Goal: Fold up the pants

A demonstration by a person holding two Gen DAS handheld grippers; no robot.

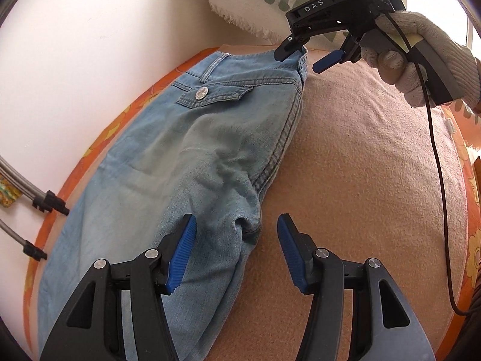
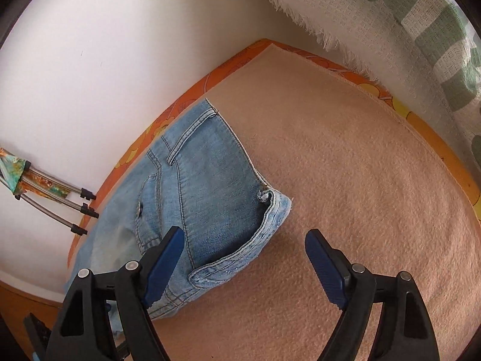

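Note:
Light blue denim pants (image 1: 186, 162) lie folded lengthwise on a pinkish-beige blanket (image 1: 360, 180), along the white wall. The back pocket with a metal button (image 1: 200, 93) faces up. My left gripper (image 1: 237, 249) is open, its blue pads either side of the crotch fold. My right gripper (image 1: 303, 57), held by a gloved hand, is open over the waistband corner at the far end. In the right wrist view the right gripper (image 2: 243, 258) is open over the waistband (image 2: 237, 258) of the pants (image 2: 204, 198), its left finger above the denim.
An orange flowered mattress edge (image 1: 99, 138) runs along the white wall (image 1: 90, 45). A white and green fringed pillow (image 2: 405, 30) lies at the head end. Grey metal rods with black tips (image 2: 72, 204) stick out by the wall. A black cable (image 1: 436, 165) hangs from the right gripper.

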